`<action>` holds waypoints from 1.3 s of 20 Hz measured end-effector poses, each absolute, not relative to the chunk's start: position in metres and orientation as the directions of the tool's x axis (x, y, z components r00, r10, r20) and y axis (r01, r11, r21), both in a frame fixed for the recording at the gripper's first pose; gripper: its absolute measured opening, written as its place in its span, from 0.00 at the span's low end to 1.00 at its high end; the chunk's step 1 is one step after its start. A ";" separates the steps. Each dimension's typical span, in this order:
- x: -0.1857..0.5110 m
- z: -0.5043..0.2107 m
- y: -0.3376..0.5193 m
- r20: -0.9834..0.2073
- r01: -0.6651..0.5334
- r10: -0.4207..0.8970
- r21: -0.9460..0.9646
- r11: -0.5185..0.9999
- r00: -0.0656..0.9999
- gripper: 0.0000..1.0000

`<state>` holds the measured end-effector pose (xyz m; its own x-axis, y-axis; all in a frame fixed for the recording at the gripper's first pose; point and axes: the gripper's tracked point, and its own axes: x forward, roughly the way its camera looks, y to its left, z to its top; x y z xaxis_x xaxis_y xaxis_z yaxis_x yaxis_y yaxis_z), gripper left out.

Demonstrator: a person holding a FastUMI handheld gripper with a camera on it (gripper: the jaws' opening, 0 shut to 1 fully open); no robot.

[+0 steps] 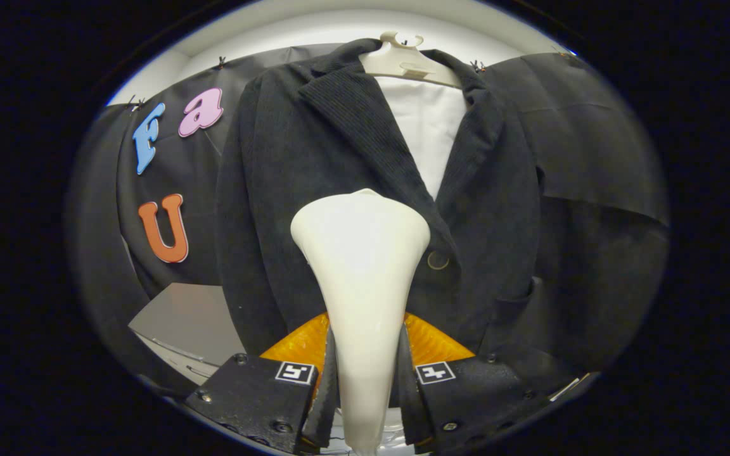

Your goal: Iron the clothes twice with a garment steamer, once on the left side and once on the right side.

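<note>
A dark corduroy jacket (314, 190) hangs on a pale hanger (406, 63), with white lining (428, 126) showing at the open collar. My gripper (365, 373) is shut on the white garment steamer (362, 266); both fingers press on its narrow handle. The steamer's broad head points up at the jacket front, just left of the centre opening and beside a dark button (438, 259). Whether the head touches the cloth I cannot tell. An orange part (431, 342) of the steamer shows behind the fingers.
A grey board (184, 316) lies low to the left of the jacket. Black cloth (593, 158) hangs behind and to both sides of the jacket, under a white ceiling band (314, 25).
</note>
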<state>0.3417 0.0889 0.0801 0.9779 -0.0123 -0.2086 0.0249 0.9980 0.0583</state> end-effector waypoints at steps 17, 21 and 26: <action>0.351 0.001 0.069 -0.285 -0.016 0.060 0.156 0.988 0.957 0.45; 0.348 -0.017 0.066 -0.290 -0.031 0.077 0.162 0.986 0.954 0.45; 0.349 -0.032 0.067 -0.286 -0.069 0.117 0.171 0.983 0.951 0.45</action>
<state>0.3491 0.0672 -0.0316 0.9510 0.1166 -0.2864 -0.0689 0.9828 0.1712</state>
